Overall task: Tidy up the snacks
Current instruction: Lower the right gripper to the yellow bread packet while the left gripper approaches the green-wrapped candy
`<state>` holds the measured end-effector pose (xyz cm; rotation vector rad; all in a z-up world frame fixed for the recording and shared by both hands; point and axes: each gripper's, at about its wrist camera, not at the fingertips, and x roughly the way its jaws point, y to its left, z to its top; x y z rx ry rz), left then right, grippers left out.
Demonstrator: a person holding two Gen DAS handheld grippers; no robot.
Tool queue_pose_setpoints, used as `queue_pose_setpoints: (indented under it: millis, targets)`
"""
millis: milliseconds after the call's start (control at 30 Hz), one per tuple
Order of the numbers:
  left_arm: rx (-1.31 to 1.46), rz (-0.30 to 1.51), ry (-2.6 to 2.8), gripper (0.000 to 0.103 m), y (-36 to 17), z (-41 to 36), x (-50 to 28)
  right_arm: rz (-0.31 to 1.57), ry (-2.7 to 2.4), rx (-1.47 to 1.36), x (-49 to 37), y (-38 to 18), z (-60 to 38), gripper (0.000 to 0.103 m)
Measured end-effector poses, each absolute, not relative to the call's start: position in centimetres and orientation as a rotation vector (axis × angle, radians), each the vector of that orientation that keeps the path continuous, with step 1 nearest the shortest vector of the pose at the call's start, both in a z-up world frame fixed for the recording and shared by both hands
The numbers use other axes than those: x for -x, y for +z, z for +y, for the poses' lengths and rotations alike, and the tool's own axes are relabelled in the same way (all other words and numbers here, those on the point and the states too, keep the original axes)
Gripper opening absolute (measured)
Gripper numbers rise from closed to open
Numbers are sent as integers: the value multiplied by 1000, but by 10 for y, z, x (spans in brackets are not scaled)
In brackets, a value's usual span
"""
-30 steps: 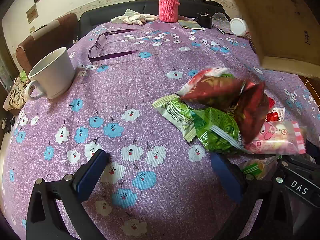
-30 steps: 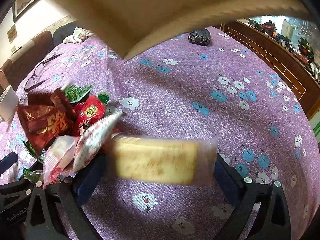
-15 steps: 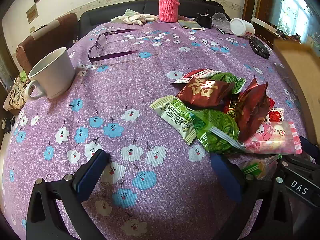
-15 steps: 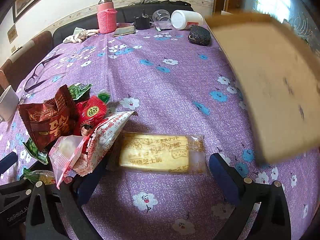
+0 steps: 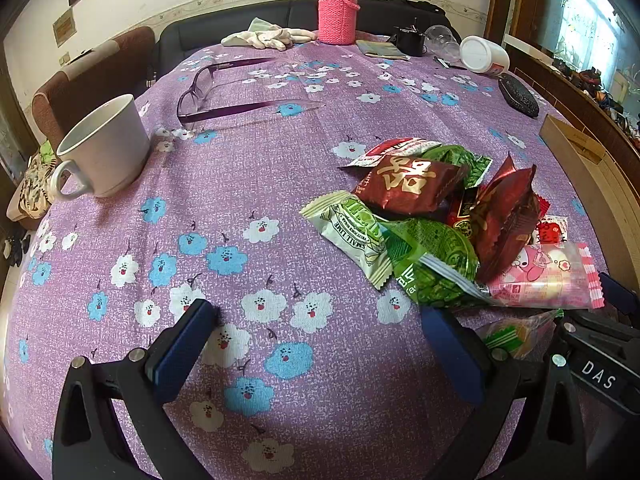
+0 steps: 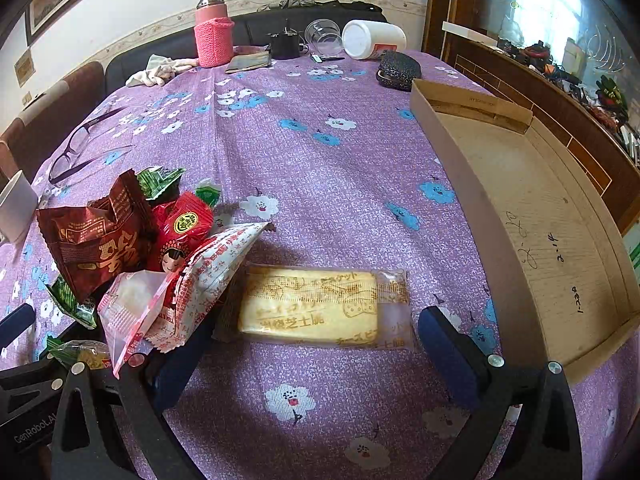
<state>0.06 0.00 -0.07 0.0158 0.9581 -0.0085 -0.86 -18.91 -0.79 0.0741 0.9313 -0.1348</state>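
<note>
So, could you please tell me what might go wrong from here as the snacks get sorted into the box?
1. The yellow biscuit packet lies flat on the tablecloth; the right gripper, jaws open, might pinch cloth with it.
2. The white-and-red wrapper overlaps that packet's left end and may drag along.
3. The snack pile is loosely stacked, so pulling one packet could scatter others. The cardboard box sits by the table's right edge.

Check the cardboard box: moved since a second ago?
Yes. The box was up over the table; it now sits on the cloth right of the biscuit pack, near the dark pouch.
</note>
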Motion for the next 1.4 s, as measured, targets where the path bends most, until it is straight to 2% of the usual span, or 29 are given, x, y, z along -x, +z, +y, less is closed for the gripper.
queue_pose_setpoints:
  millis: [633, 833, 1033, 1067, 1133, 1167, 1200, 1233, 1333, 1367, 1400]
  targets:
    - [-16, 959, -9, 103, -1, 0, 0, 934, -128, -70, 9, -7, -187, 102]
    - [-20, 974, -28, 103, -1, 0, 3, 983, 75, -4, 22, -5, -189, 102]
    - [-9, 972, -56, 103, 2, 2, 8, 949, 250, -63, 59, 2, -197, 102]
    - [-6, 972, -60, 100, 3, 3, 9, 941, 274, -70, 65, 3, -198, 102]
    - [-9, 961, -47, 87, 6, 4, 12, 914, 317, -80, 76, 7, -198, 89]
    - [-15, 955, -35, 75, 8, 5, 15, 909, 336, -78, 80, 9, -197, 85]
    - [-15, 956, -35, 70, 10, 6, 17, 908, 346, -71, 82, 10, -197, 78]
    - [-16, 961, -41, 70, 11, 6, 19, 910, 354, -68, 85, 11, -197, 74]
    - [-3, 980, -96, 69, 15, 6, 29, 906, 382, -79, 87, 15, -202, 74]
    - [-7, 973, -104, 65, 18, 7, 34, 887, 392, -78, 90, 17, -204, 73]
    - [-27, 956, -114, 59, 23, 6, 41, 873, 397, -76, 92, 20, -206, 67]
